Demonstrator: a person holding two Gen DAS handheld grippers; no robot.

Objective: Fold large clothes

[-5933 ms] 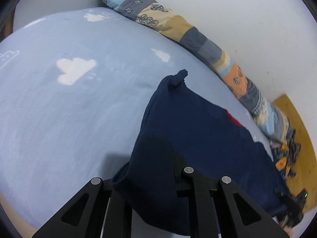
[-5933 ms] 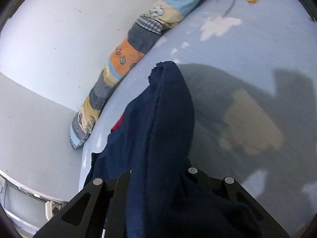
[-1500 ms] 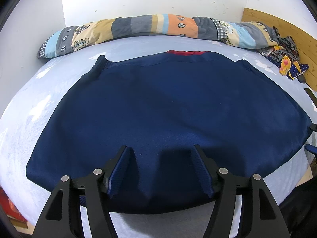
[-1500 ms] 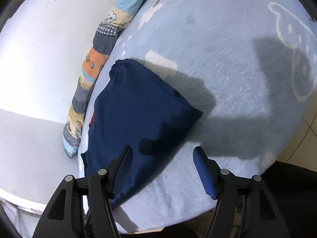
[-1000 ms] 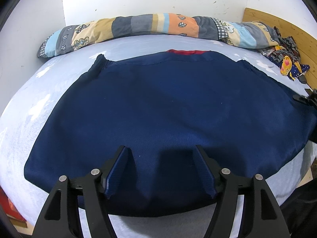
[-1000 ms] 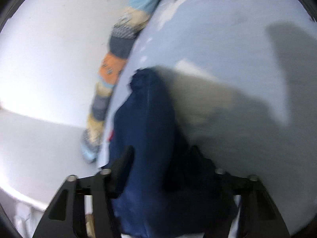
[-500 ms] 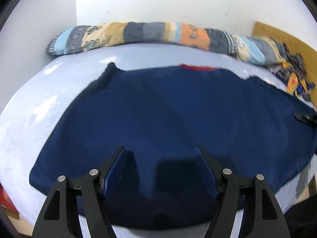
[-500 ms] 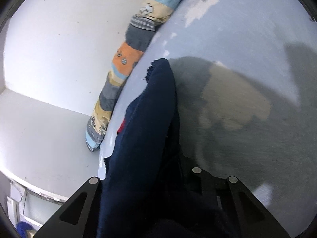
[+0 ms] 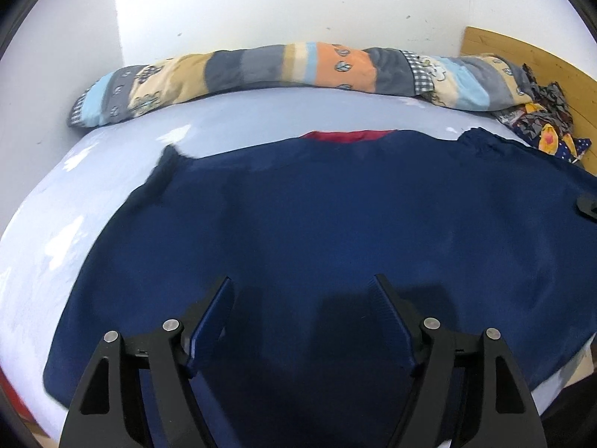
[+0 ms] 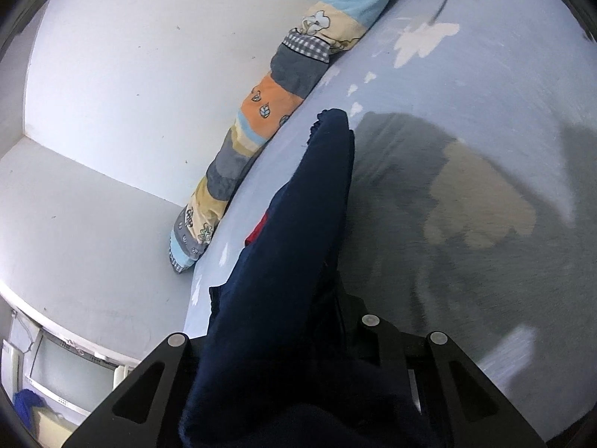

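The left gripper (image 9: 302,291) has its two black fingers with blue ribbed pads (image 9: 212,321) spread wide apart. Nothing is between them. They hang just above the near edge of the big dark blue soft garment (image 9: 335,224). The dark shadow of the gripper falls on the cloth right under them.

The right gripper (image 10: 298,339) is closed on the same dark blue garment (image 10: 298,224). The cloth is bunched up thick between the black fingers and hides the tips. From there the cloth runs up and away in a long narrow fold, raised off the bed, with its far end (image 10: 332,119) near the striped roll.

In the left wrist view the dark blue garment lies spread out wide and mostly flat on the pale blue bed sheet with white cloud shapes (image 9: 93,171). A red strip (image 9: 347,136) shows at its far edge, in the middle. At the far right of this view, a small black piece of the other gripper (image 9: 587,205) sits at the garment's right edge.

Behind the garment, along the white wall (image 9: 298,7), lies a long rolled blanket with stripes of grey, orange, tan and light blue (image 9: 283,71). At the far right end of it is a pile of patterned cloth in dark blue, yellow and grey (image 9: 544,127), beside a wooden headboard (image 9: 496,44).

In the right wrist view, dark shadows (image 10: 466,194) fall on the sheet to the right of the raised cloth.
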